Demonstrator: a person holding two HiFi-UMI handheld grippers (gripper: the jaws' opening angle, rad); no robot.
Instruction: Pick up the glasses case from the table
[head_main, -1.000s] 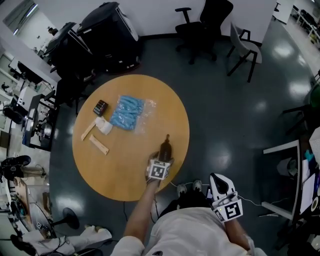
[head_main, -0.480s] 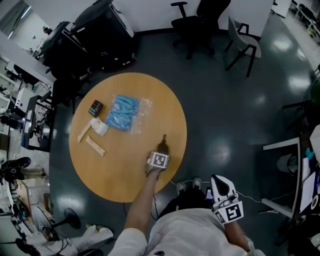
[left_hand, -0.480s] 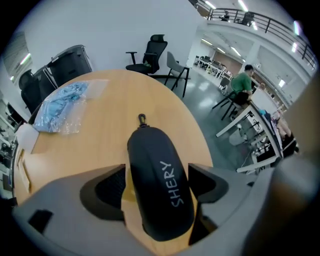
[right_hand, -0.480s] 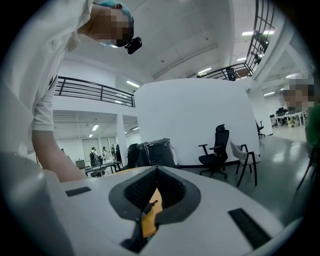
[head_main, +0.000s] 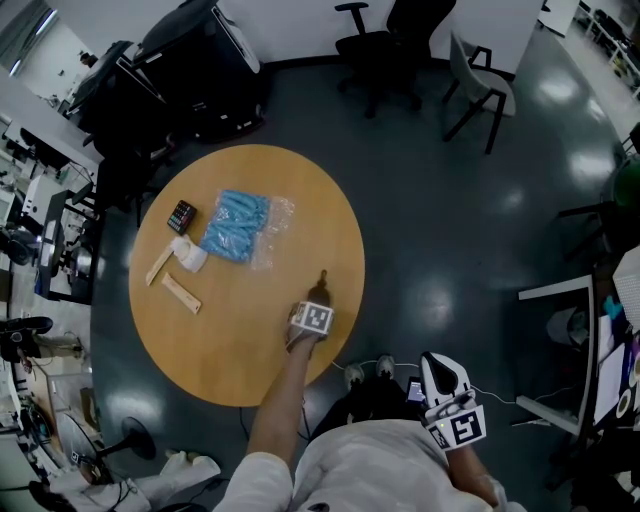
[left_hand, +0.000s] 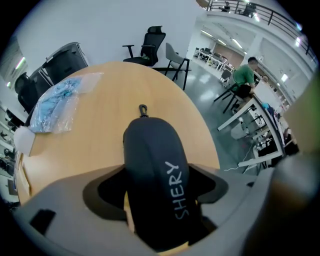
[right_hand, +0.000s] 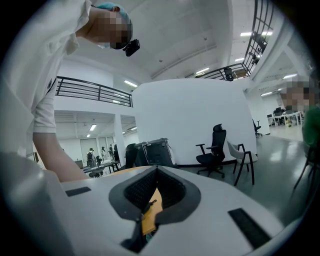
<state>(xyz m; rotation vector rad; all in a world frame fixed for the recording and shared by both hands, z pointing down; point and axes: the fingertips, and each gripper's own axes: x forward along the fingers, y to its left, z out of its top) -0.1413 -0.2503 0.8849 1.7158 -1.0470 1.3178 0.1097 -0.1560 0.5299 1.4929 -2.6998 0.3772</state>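
Glasses case (left_hand: 152, 170) on table (left_hand: 100, 132), right of bag (left_hand: 55, 107).

A white short-sleeved shirt (head_main: 370, 460) was worn. The left claw (head_main: 318, 298) and right claw (head_main: 436, 365) were pale grey, each bearing a black-and-white marker cube (head_main: 313, 318).

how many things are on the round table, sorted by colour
black: 2 (glasses case, small box)
blue: 1 (plastic bag)
white: 1 (white wad)
tan: 2 (wooden strip, second wooden strip)
total: 6
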